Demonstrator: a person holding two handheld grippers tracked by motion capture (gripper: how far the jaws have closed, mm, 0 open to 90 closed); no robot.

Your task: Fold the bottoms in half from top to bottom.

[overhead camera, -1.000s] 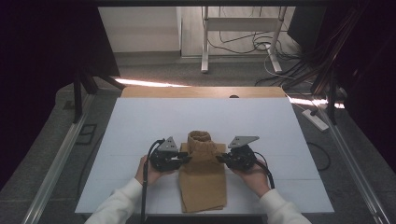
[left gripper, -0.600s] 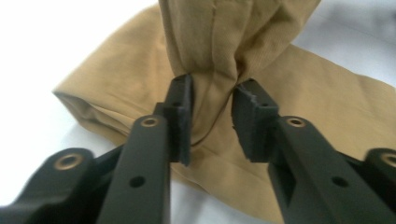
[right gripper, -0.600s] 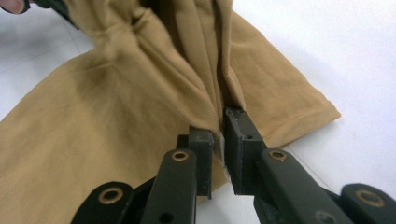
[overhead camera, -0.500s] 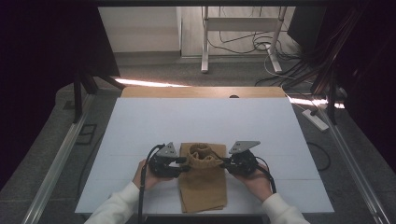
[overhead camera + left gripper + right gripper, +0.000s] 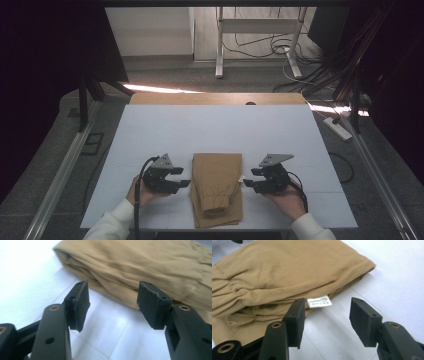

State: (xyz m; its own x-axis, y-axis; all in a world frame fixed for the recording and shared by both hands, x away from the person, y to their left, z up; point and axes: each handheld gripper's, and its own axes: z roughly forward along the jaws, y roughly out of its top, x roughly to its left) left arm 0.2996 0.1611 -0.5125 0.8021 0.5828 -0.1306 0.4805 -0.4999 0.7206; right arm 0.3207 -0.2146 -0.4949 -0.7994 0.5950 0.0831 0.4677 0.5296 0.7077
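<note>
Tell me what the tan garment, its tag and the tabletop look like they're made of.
Garment: soft woven cloth, likely cotton, matte; it wrinkles and gathers at the cuff. Tag: thin white label with print, probably satin or paper-like fabric. Tabletop: smooth white sheet, faintly glossy, showing soft reflections; exact material unclear.

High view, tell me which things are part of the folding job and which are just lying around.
In the job:
folded tan garment
left gripper, open beside it
right gripper, open beside it
white table

Lying about:
power strip on the floor
cables on the floor
</note>
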